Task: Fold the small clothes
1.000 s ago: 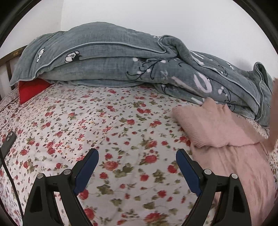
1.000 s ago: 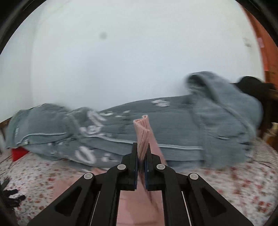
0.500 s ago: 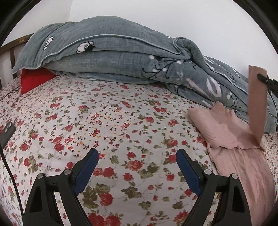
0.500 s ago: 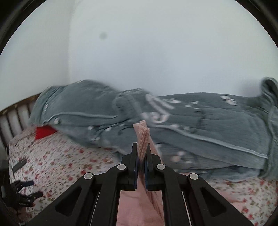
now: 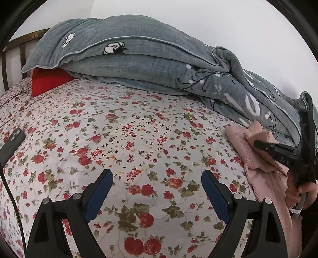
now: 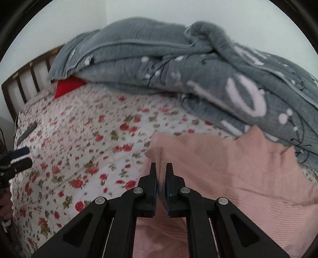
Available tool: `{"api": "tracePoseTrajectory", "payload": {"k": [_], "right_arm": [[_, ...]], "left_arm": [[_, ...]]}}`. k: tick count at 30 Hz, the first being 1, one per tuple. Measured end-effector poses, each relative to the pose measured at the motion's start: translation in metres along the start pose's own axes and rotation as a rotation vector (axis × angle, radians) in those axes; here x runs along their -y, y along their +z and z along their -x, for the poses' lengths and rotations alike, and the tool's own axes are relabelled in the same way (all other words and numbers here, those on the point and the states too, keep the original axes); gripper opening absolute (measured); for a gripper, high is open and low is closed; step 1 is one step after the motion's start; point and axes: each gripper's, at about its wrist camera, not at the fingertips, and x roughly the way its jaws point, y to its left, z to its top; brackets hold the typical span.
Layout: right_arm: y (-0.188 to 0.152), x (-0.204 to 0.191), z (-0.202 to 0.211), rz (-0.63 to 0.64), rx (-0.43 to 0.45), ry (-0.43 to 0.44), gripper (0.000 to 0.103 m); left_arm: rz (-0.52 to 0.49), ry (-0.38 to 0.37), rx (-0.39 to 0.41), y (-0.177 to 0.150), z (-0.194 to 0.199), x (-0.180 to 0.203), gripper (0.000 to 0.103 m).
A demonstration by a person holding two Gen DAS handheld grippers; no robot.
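- Bed sheet [image 5: 123,142]: white cotton-look fabric, printed with red roses and olive leaves; covers the bed, slightly puckered.
- Wall [image 5: 198,17]: plain, pale, meeting in a corner behind the bed.
- Headboard [image 6: 25,83]: dark wood, vertical slats, at far left.
- Grey quilt [image 5: 139,59]: thick, crinkle-textured, light piping, white embroidered motifs; heaped along the wall side of the bed.
- Red pillow [image 5: 47,82]: tucked under the quilt's left end, touching it.
- Phone [image 5: 13,143]: dark, flat on the sheet at left, cable attached.
- Pink garment [image 6: 228,168]: fine ribbed knit, soft folds; lies on the bed at right, upper edge touching the quilt.
- Left hand-held gripper [image 5: 157,190]: black frame, blue pads, spread wide, holding nothing, above bare sheet; matches the frame 0.5 s ago.
- Right hand-held gripper [image 6: 161,178]: pressed together on an edge of the pink garment, low over the bed; 0.5 s ago the pinched edge stood raised against the wall, now lowered onto the garment's body, doubling it over.
- Right hand [image 5: 304,190]: visible at the edge of the left wrist view, around the gripper handle.
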Motion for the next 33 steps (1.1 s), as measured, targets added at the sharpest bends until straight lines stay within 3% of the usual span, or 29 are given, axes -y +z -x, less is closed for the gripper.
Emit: {"api": "tracePoseTrajectory", "payload": {"k": [2, 4, 6, 11, 14, 17, 19, 25, 28, 33], "right_arm": [[-0.001, -0.004, -0.003, 0.021, -0.05, 0.021, 0.024], [-0.007, -0.006, 0.002, 0.039, -0.076, 0.023, 0.044], [-0.011, 0.0, 0.02, 0.03, -0.036, 0.024, 0.048], [-0.001, 0.022, 0.04, -0.063, 0.058, 0.002, 0.049], [0.001, 0.024, 0.016, -0.087, 0.007, 0.039, 0.049], [-0.01, 0.012, -0.015, -0.019, -0.109, -0.001, 0.046], [-0.016, 0.013, -0.015, -0.032, -0.118, 0.003, 0.045], [-0.028, 0.049, 0.075, -0.199, -0.012, -0.004, 0.049], [-0.057, 0.073, 0.134, -0.246, 0.055, -0.134, 0.053], [-0.121, 0.097, 0.213, -0.247, 0.035, -0.331, 0.057]], "left_arm": [[-0.001, -0.01, -0.002, -0.001, -0.001, 0.002, 0.091], [-0.007, -0.016, -0.004, -0.001, -0.001, 0.004, 0.091], [-0.02, -0.028, -0.007, -0.001, -0.001, 0.01, 0.091], [-0.041, -0.052, -0.008, -0.001, -0.003, 0.025, 0.091], [-0.043, -0.049, -0.014, -0.002, -0.001, 0.029, 0.091], [-0.055, -0.029, -0.018, -0.005, 0.003, 0.03, 0.091], [-0.05, -0.025, -0.023, -0.006, 0.006, 0.03, 0.091], [-0.049, -0.054, -0.01, -0.017, 0.027, 0.042, 0.091], [-0.07, -0.097, -0.015, -0.027, 0.039, 0.058, 0.091], [-0.086, -0.179, -0.033, -0.051, 0.053, 0.081, 0.091]]}}
